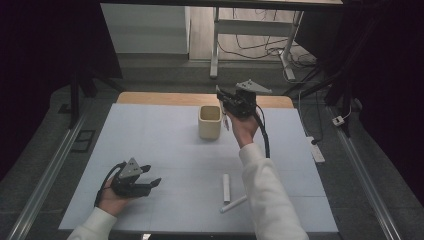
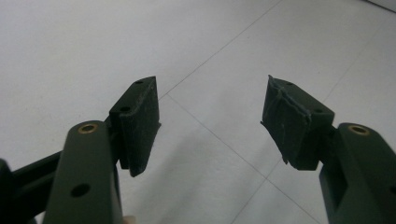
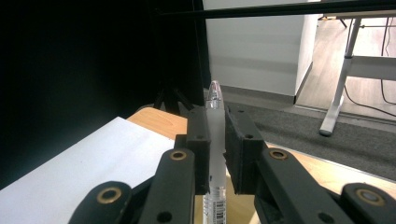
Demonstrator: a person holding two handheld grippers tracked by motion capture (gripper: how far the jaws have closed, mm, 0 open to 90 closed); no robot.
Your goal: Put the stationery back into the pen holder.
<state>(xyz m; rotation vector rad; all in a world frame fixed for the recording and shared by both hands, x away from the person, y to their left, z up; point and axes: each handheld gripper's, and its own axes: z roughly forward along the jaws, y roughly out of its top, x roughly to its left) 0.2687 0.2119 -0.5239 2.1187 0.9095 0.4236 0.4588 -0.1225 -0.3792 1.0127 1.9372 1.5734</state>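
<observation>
A beige cup (image 1: 210, 121) stands upright at the back middle of the white mat (image 1: 150, 140). Just right of it, my right gripper (image 1: 221, 95) is held up above the table, shut on a clear white pen (image 3: 215, 121). The pen stands upright between the pads, and its rounded tip pokes out above them. Its lower end (image 1: 226, 122) hangs down beside the cup. My left gripper (image 1: 153, 175) rests low at the front left of the mat. It is open (image 2: 210, 121), with only bare mat between its pads.
Two more white pens lie on the mat at the front right, one (image 1: 226, 187) pointing away and one (image 1: 233, 204) slanted near the front edge. A wooden table edge (image 1: 160, 98) runs behind the mat. Beyond are dark curtains and a desk frame (image 1: 215, 45).
</observation>
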